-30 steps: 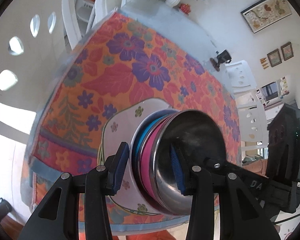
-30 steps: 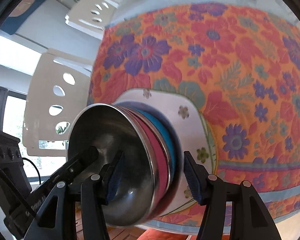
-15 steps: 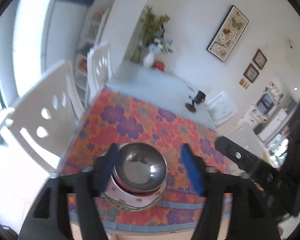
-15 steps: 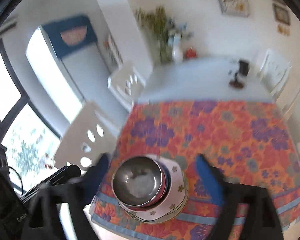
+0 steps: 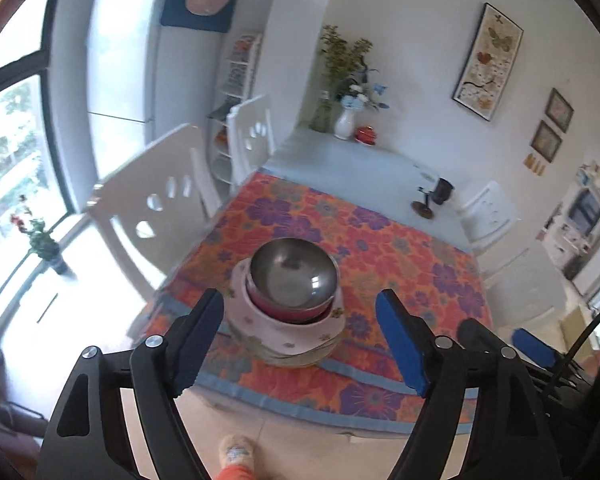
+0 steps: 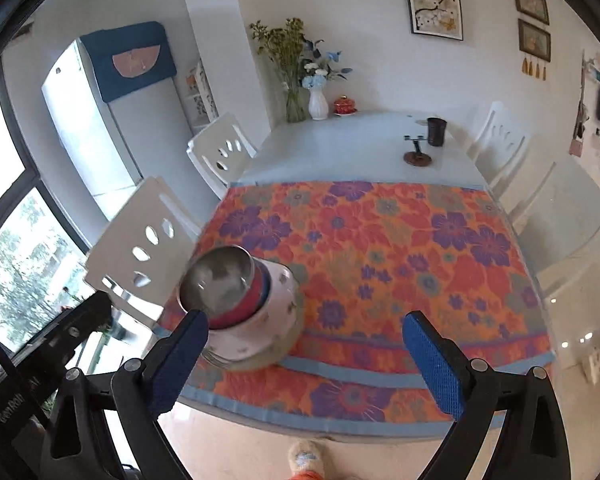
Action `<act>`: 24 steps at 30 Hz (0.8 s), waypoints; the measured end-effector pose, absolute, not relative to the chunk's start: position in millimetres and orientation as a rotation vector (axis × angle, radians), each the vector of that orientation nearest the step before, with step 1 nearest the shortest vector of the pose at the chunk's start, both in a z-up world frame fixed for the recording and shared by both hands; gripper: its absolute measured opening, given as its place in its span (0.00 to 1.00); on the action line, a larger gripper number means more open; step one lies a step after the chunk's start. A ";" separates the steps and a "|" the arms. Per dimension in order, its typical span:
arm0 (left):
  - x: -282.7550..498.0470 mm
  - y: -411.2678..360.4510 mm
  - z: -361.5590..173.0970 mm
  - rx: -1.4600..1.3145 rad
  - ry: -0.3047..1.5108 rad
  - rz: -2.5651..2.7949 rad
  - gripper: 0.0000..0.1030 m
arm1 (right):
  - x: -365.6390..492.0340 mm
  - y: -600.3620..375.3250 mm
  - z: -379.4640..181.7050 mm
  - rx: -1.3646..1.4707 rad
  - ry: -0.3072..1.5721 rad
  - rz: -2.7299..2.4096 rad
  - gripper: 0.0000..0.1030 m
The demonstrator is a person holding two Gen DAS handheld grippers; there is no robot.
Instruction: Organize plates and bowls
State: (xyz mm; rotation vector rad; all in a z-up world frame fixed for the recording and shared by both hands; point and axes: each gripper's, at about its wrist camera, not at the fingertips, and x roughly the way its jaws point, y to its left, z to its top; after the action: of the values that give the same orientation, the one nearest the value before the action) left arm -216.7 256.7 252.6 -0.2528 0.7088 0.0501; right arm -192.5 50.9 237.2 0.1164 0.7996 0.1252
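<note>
A steel bowl (image 5: 293,271) sits on top of a stack: a pink bowl (image 5: 288,313) under it, then a white flowered bowl (image 5: 260,328) and plates (image 5: 300,358) at the bottom. The stack stands near the front left of the floral tablecloth (image 5: 400,264). It also shows in the right wrist view (image 6: 220,284). My left gripper (image 5: 300,340) is open and empty, held back and above the stack. My right gripper (image 6: 306,360) is open and empty, to the right of the stack.
White chairs (image 5: 156,204) stand along the left of the table, more chairs (image 6: 500,140) on the right. A vase of flowers (image 6: 318,104), a red pot (image 6: 344,105) and a dark cup (image 6: 436,131) are at the far end. A slippered foot (image 6: 306,458) is below the table edge.
Both grippers have opened wide and pulled up and back from the stack, which stays on the table. The views went from close on the bowls to the whole table.
</note>
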 end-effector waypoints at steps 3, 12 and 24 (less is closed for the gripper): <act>-225.8 251.0 256.0 -0.195 0.675 0.121 0.85 | -201.9 46.6 236.2 0.103 0.795 0.099 0.94; -220.6 246.5 261.8 -0.064 0.593 0.146 0.98 | -201.1 65.2 228.9 0.053 0.838 0.050 0.94; -198.2 284.7 253.1 -0.030 0.611 0.210 0.98 | -172.3 103.6 212.3 0.064 0.928 0.021 0.94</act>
State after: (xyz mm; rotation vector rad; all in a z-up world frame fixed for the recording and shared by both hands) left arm -198.2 284.7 253.1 -0.0305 0.6109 0.2102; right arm -172.3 103.6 212.3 0.0639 0.9275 0.0213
